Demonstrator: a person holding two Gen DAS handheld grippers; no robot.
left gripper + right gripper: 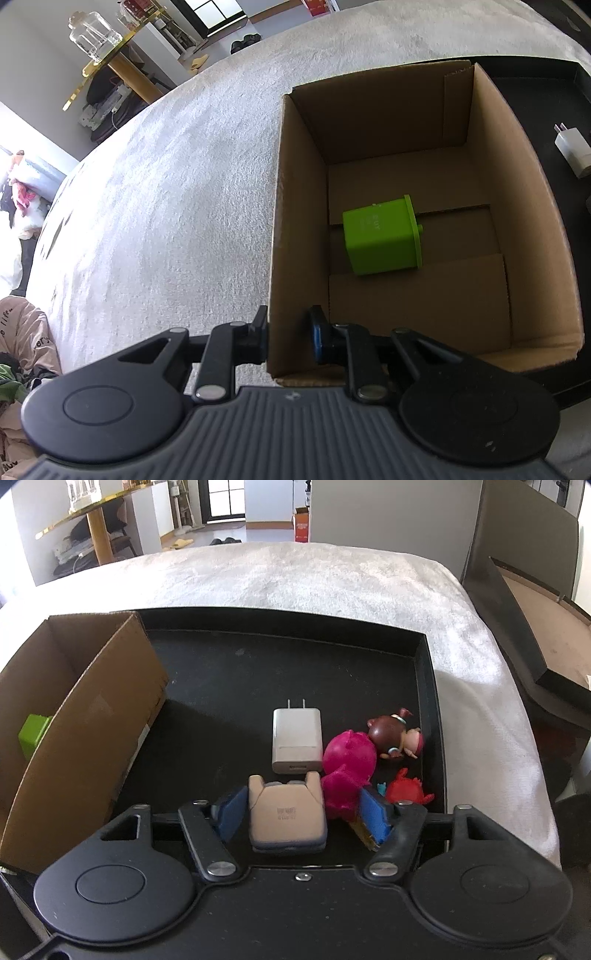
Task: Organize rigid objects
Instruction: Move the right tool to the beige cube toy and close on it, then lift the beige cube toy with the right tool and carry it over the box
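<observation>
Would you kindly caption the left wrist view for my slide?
Left tool straddles the wall of a cardboard box holding a green block.
</observation>
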